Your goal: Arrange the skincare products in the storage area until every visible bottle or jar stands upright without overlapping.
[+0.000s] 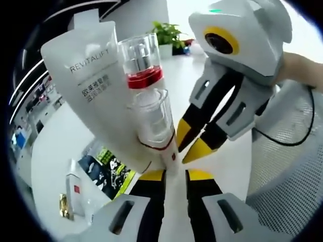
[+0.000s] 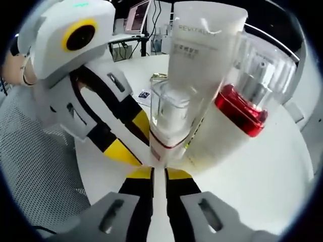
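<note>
Our left gripper [image 1: 174,174] is clamped on the base of a clear-capped bottle [image 1: 154,121], lifted above the white counter [image 1: 55,151]. Against that bottle lean a white tube [image 1: 86,80] and a red-banded bottle [image 1: 141,60]; they could topple if we tug. Our right gripper [image 2: 159,174] pinches the same bottle. The left gripper view adds boxes [image 1: 75,186] below the bottle; the right gripper view adds a mesh chair [image 2: 35,166].

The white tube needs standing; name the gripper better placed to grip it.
Left, probably: the left gripper has its jaws flanking the white tube at its clear cap, while the right gripper has jaws nearly together beneath it.
</note>
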`<state>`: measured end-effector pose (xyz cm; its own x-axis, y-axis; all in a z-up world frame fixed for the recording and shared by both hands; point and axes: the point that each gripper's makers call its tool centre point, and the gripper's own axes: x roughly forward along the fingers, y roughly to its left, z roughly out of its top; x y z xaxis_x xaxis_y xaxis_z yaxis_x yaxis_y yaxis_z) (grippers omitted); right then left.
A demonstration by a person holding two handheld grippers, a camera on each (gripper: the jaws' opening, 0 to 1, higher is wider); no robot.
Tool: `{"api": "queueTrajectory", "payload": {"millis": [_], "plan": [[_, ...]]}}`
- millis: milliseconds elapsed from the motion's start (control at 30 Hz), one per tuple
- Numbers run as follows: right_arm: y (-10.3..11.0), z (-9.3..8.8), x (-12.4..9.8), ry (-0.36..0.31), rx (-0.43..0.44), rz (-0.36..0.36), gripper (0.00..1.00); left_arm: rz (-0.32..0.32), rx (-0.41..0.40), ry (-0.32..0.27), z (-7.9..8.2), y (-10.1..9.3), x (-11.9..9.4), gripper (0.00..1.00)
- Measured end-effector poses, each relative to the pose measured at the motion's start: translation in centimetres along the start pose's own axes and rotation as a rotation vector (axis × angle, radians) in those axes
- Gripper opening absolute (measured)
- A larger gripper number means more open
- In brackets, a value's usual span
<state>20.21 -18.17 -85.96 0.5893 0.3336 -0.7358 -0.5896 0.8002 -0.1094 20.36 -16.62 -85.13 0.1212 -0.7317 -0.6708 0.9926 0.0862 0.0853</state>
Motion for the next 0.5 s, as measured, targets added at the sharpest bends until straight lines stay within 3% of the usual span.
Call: {"api": "queueTrajectory", "payload": {"millis": [500], "plan": [[-0.29, -0.77, -0.37, 0.028, -0.008, -0.001, 0.09, 0.005, -0.032, 0.008, -0.40, 0.69, -0.16, 0.12]]}}
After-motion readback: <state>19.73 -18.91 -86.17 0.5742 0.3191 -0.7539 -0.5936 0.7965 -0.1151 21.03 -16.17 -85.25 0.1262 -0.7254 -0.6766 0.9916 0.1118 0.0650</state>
